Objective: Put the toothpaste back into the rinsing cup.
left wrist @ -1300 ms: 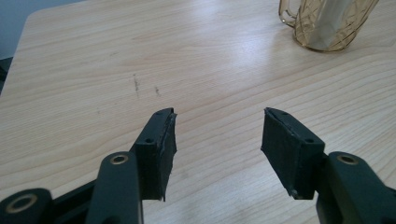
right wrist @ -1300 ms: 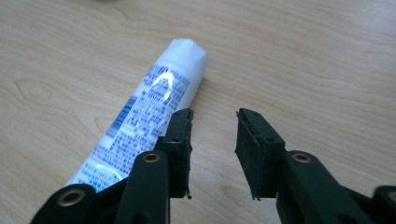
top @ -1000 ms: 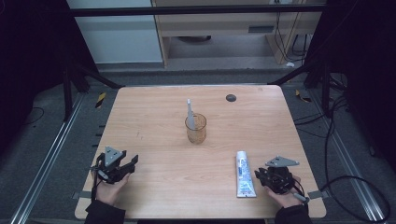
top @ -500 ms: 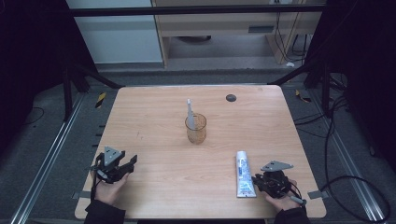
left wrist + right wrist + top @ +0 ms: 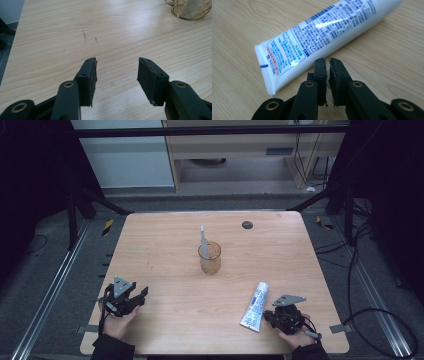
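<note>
- While it rests at the front left of the pale wooden worktop point(image 5: 165, 245), the left gripper point(image 5: 117, 71) has its fingers spread wide and empty, well apart from everything.
- At the centre stands a clear amber glass cup point(image 5: 209, 257) with a white toothbrush point(image 5: 203, 237) upright inside; it looks fragile.
- Near the front right lies a white plastic toothpaste tube with blue print point(image 5: 322, 35): probably light, soft, a little slippery, best held across its flat crimped end.
- Just beside that end, the right gripper point(image 5: 328, 65) has its fingers almost closed on nothing, not touching the tube.
</note>
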The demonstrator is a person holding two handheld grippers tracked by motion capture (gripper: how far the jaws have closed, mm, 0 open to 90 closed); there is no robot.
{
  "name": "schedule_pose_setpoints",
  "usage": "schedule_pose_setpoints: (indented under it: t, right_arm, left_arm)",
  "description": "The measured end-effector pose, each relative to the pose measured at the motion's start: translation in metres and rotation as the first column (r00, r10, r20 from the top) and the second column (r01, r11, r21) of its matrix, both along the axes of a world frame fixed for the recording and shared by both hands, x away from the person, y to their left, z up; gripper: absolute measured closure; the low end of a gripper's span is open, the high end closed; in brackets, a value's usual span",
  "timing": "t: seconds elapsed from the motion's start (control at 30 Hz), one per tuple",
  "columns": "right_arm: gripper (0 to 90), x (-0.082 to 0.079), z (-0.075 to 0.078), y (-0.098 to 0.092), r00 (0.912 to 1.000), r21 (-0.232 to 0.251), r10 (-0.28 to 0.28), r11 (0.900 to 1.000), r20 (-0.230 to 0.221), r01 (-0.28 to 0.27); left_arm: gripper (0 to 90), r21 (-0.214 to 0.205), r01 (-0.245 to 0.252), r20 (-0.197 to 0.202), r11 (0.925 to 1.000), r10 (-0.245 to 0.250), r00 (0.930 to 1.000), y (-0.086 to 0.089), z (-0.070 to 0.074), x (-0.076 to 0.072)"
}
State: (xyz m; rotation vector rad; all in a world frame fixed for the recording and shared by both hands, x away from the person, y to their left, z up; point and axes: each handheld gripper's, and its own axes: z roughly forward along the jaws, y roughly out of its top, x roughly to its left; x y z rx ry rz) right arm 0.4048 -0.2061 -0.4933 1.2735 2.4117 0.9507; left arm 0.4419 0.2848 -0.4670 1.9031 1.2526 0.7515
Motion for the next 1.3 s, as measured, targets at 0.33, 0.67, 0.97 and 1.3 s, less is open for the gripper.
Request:
schedule_pose_setpoints:
  t: [0.33,0.67,0.97,1.3]
  right_arm:
    - [82.6,0.005,-0.001,0.019,0.9992,0.041,0.04,0.9983,0.001,-0.04]
    - [85.6,0.014,-0.002,0.037,0.9973,0.041,0.072,0.9965,0.009,-0.073]
    - [87.4,0.018,0.001,0.046,0.9961,0.054,0.087,0.9947,0.015,-0.087]
    - [87.9,0.032,0.031,0.011,0.9852,0.138,-0.077,0.9889,0.153,0.056]
  left_arm:
    - [49.5,0.008,0.003,-0.007,1.0,-0.003,1.0,-0.001,-0.001,0.001]
    - [51.5,0.004,0.007,-0.012,1.0,-0.007,0.9999,-0.002,-0.001,0.003]
    - [54.2,0.005,0.013,-0.02,0.9999,-0.013,0.9997,-0.002,-0.001,0.003]
    - [60.9,-0.005,0.018,-0.023,0.9998,-0.018,0.9996,-0.003,-0.001,0.003]
